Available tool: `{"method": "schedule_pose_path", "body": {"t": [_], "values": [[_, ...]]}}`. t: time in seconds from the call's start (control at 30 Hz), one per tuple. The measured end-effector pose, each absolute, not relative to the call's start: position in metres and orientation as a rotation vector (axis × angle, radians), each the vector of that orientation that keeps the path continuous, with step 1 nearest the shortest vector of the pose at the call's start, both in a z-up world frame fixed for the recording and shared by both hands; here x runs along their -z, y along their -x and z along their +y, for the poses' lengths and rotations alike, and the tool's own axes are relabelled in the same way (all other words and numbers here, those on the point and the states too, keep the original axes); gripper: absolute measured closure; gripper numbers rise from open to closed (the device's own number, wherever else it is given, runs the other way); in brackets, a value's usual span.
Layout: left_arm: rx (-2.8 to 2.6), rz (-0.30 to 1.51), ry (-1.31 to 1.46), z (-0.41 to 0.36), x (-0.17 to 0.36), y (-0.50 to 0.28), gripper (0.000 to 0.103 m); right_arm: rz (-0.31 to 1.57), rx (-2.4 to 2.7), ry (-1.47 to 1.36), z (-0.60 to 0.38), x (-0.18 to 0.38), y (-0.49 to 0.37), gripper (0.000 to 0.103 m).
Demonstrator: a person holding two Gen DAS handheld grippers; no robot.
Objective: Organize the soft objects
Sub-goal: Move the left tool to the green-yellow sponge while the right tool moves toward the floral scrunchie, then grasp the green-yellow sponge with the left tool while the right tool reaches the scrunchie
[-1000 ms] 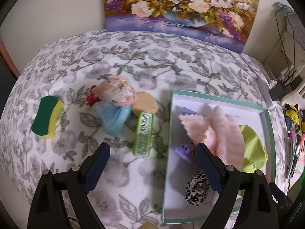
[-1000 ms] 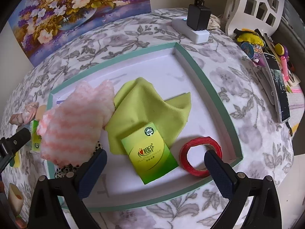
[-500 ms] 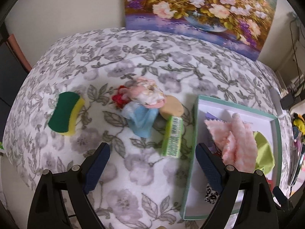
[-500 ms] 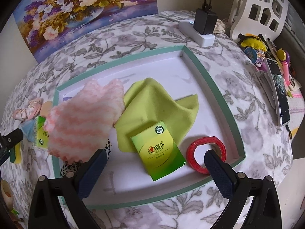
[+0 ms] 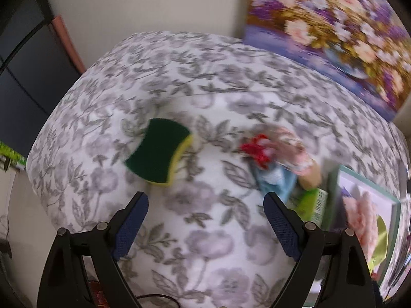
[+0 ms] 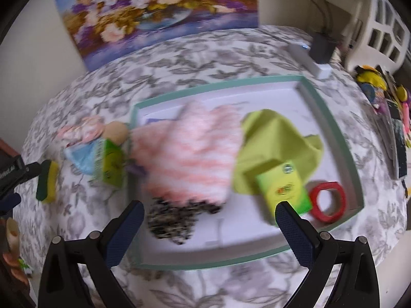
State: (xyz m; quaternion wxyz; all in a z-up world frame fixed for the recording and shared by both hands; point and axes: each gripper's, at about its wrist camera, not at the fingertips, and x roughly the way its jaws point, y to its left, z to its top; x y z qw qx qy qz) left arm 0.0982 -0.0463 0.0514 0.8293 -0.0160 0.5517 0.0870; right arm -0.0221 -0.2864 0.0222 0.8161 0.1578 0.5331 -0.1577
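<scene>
Both grippers hang empty with jaws wide apart, the left gripper (image 5: 205, 220) below a green-and-yellow sponge (image 5: 159, 151) at centre-left on the floral counter (image 5: 205, 243), the right gripper (image 6: 209, 227) over the teal-rimmed tray (image 6: 334, 138) holding a pink cloth (image 6: 190, 151).

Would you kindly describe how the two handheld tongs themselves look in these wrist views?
Both the left tongs and the right tongs look alike: black angular plastic fingers with round silver screw heads, each lined inside with a dark blue, finely textured pad. No hand or sleeve shows in either view.
</scene>
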Motion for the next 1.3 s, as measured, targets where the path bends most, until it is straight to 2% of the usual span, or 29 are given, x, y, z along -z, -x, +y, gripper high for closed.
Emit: {"method": "schedule_pose_path", "body": {"t": [0.47, 0.8, 1.3], "values": [[-0.336, 1.185, 0.146, 0.043, -0.041, -0.108, 0.012, 1.179, 0.191, -0.240, -0.198, -0.020, -0.009, 0.000], [-0.354, 1.200, 0.164, 0.061, -0.035, -0.112, 0.012, 1.187, 0.143, -0.238, -0.169, -0.014, -0.023, 0.000], [-0.278, 1.244, 0.196, 0.063, -0.013, -0.148, 0.012, 1.137, 0.107, -0.296, -0.183, -0.013, -0.061, 0.000]]}}
